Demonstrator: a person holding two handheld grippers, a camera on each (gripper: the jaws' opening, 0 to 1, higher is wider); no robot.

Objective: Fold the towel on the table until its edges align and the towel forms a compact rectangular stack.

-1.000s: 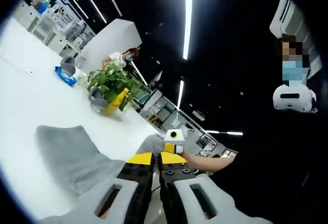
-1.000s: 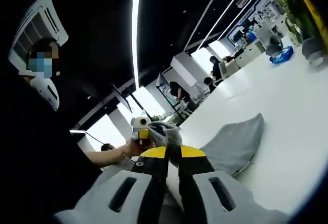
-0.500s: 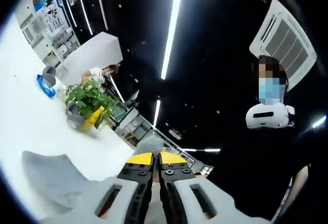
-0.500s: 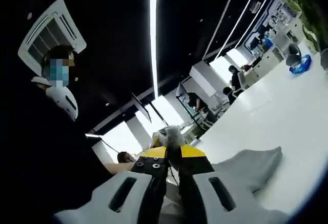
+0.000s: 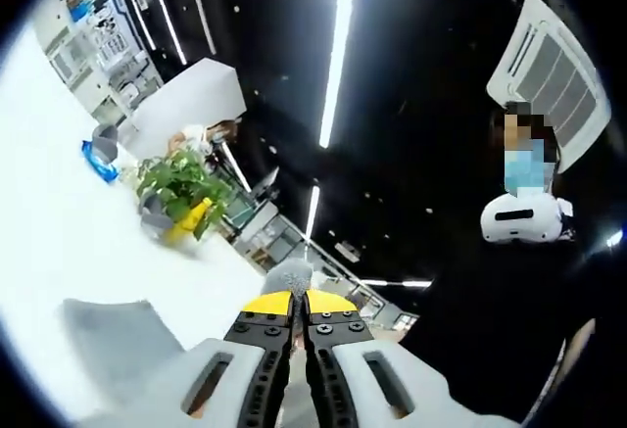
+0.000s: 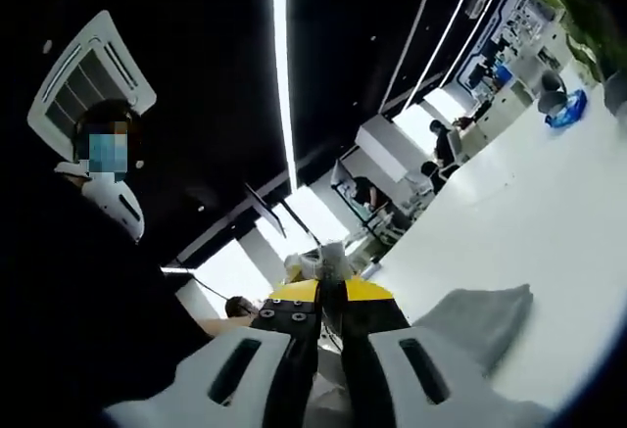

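Note:
A grey towel (image 5: 122, 345) lies partly on the white table (image 5: 59, 242), and one corner (image 5: 290, 276) of it sticks up past my left gripper (image 5: 299, 303), which is shut on it. In the right gripper view the same towel (image 6: 470, 318) trails off to the right over the table (image 6: 549, 213). My right gripper (image 6: 328, 291) is shut on another corner of the towel (image 6: 330, 259), lifted above the table. Both views are tilted up toward the dark ceiling.
A potted green plant (image 5: 181, 178) with a yellow item stands on the table, and a blue thing (image 5: 98, 159) lies beyond it. The person holding the grippers, in dark clothes (image 5: 509, 350), stands close. Other people sit at far desks (image 6: 436, 144).
Both grippers have risen with the towel corners since a second ago, tilting the views toward the ceiling. The other gripper and hand have left both views. Since half a second ago, little differs.

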